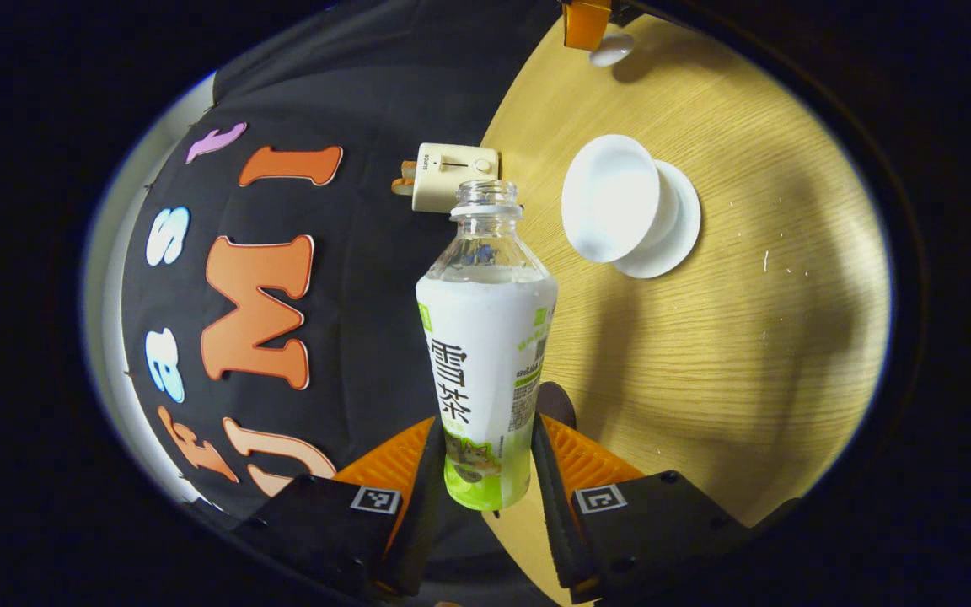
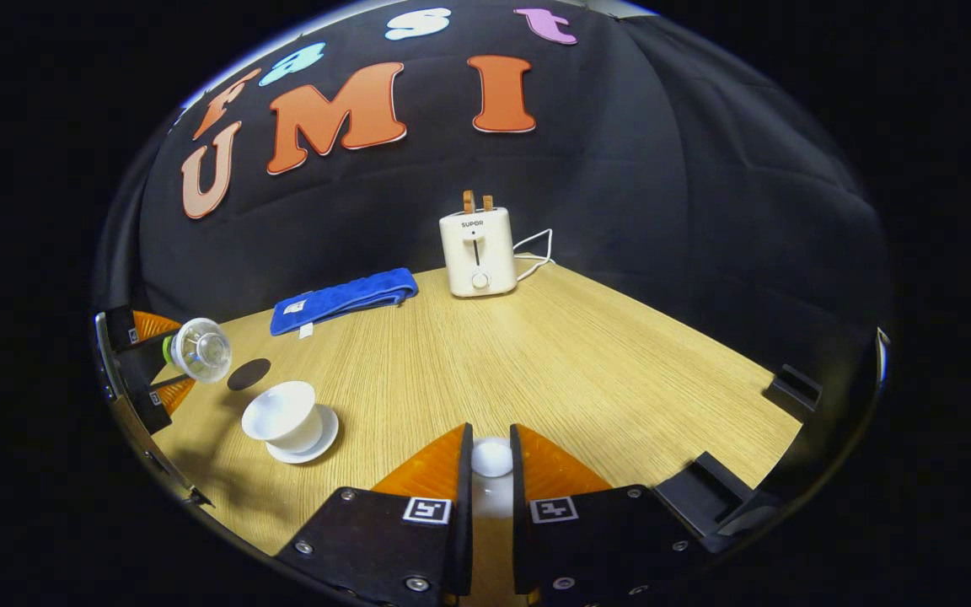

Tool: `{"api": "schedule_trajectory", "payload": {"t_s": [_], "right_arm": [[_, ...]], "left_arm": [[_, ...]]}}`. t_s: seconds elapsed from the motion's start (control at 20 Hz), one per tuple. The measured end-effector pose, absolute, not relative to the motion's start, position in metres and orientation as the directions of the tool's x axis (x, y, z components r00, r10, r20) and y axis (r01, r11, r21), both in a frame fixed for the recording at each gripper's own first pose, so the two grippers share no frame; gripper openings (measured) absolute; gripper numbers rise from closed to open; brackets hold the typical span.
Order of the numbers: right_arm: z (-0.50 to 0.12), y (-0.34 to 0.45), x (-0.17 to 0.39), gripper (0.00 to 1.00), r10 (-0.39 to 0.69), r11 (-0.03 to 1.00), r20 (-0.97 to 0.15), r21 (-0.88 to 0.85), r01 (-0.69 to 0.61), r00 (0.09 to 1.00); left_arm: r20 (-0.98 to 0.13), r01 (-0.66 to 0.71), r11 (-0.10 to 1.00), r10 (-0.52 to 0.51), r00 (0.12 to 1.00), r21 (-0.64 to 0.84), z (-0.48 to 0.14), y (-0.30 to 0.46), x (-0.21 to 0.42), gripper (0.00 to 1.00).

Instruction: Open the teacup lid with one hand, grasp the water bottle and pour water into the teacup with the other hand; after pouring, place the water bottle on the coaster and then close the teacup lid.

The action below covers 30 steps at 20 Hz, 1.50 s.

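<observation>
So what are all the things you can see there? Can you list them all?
water bottle: one, clear with white and green label, no cap, tipped sideways, held in the left hand-held gripper
teacup: one, white, open, on its saucer
saucer: one, white, on the table
teacup lid: one, white, between the right hand-held gripper's fingers
coaster: one, dark, round, beside the teacup
toaster: one, cream, at the table's back edge
cloth: one, blue, folded, left of the toaster
table: one, light wood
left hand-held gripper: one, orange and black
right hand-held gripper: one, orange and black
</observation>
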State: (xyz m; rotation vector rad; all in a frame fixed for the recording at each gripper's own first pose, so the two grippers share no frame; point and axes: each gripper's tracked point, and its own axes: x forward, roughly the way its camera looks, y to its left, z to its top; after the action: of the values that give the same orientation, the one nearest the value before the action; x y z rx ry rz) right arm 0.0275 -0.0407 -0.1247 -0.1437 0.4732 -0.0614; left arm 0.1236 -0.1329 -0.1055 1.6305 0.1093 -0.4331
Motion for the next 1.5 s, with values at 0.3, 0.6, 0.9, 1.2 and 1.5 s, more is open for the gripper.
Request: {"api": "schedule_trajectory", "payload": {"t_s": [0.3, 0.6, 0.9, 1.2, 1.5], "right_arm": [[-0.129, -0.049, 0.027, 0.20, -0.096, 0.990, -0.458, -0.139, 0.036, 0.884], [-0.135, -0.054, 0.026, 0.20, -0.095, 0.991, -0.469, -0.129, 0.039, 0.878], [-0.139, -0.056, 0.027, 0.20, -0.092, 0.992, -0.478, -0.123, 0.037, 0.874], [-0.143, -0.058, 0.027, 0.20, -0.092, 0.992, -0.484, -0.117, 0.039, 0.870], [-0.146, -0.058, 0.027, 0.20, -0.086, 0.992, -0.488, -0.120, 0.031, 0.869]], "left_arm": [[-0.356, 0.314, -0.232, -0.171, 0.919, 0.921, -0.112, -0.142, 0.136, 0.58], [-0.358, 0.287, -0.342, -0.167, 0.919, 0.895, -0.107, -0.143, 0.133, 0.61], [-0.362, 0.268, -0.416, -0.164, 0.918, 0.869, -0.103, -0.147, 0.133, 0.59], [-0.361, 0.246, -0.472, -0.168, 0.917, 0.846, -0.098, -0.151, 0.133, 0.58], [-0.355, 0.221, -0.522, -0.171, 0.919, 0.824, -0.094, -0.155, 0.132, 0.59]]}}
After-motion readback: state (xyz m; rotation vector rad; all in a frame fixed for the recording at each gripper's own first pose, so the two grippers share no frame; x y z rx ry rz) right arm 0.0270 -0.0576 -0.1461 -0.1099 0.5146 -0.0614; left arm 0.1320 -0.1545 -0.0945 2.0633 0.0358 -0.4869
